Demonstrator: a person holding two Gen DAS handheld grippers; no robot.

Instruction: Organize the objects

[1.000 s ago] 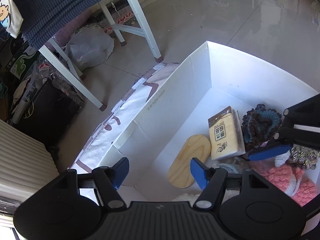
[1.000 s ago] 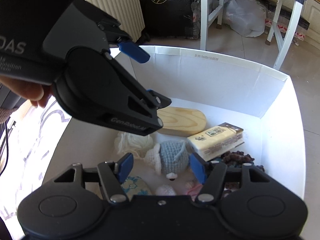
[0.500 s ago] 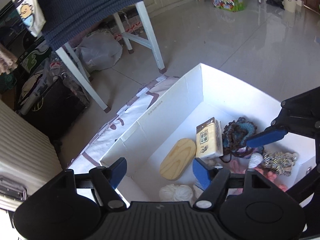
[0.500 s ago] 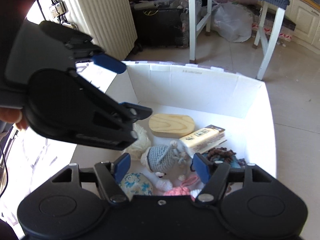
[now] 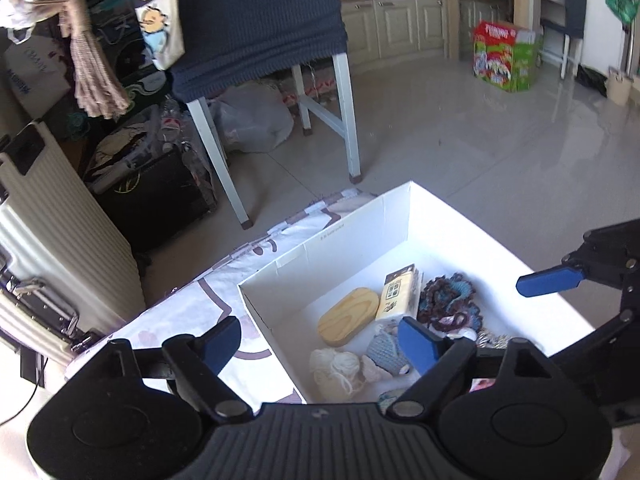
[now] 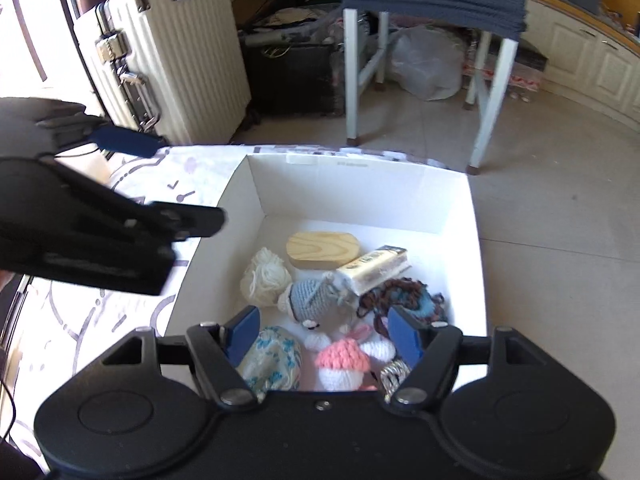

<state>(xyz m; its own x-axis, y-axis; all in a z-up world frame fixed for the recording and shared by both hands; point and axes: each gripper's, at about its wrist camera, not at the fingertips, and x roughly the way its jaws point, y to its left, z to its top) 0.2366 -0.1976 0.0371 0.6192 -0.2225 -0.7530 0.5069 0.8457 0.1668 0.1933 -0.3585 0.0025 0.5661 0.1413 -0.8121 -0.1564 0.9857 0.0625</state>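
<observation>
Both claws are hanging above the box (image 6: 360, 184) with nothing in them: the left claw (image 5: 320, 346) has its blue pads spread wide, and so does the right claw (image 6: 326, 332). Neither one is touching anything.

Progress-wise, I'd say this looks close to done, maybe finished. Everything small I can spot is already inside the white box, which sits on a patterned sheet (image 6: 132, 184). I can't see any loose bits on the sheet or on the floor next to it, though the claws themselves block a good chunk of the near side, so I wouldn't swear to it.

Count of what's in the box, from the right wrist view:
- 1 wooden oval block (image 6: 322, 250), toward the far wall
- 1 tissue pack (image 6: 374, 268), just beside the block and leaning on the pile
- 1 cream yarn ball (image 6: 266, 276)
- 1 grey-blue crochet doll (image 6: 310, 300)
- 1 dark brown and teal crochet piece (image 6: 404, 298)
- 1 pink and white crochet toy (image 6: 344, 364), with white knitted bits around it that may belong to it or be separate, can't tell
- 1 blue-flowered pouch (image 6: 274, 358), near corner
- 1 silvery chain-looking thing (image 6: 394, 372), mostly hidden behind the right claw

So eight-ish items, all bunched at the near and middle part, with the far end bare. If anything is left, my guess is tidying the heap.
</observation>
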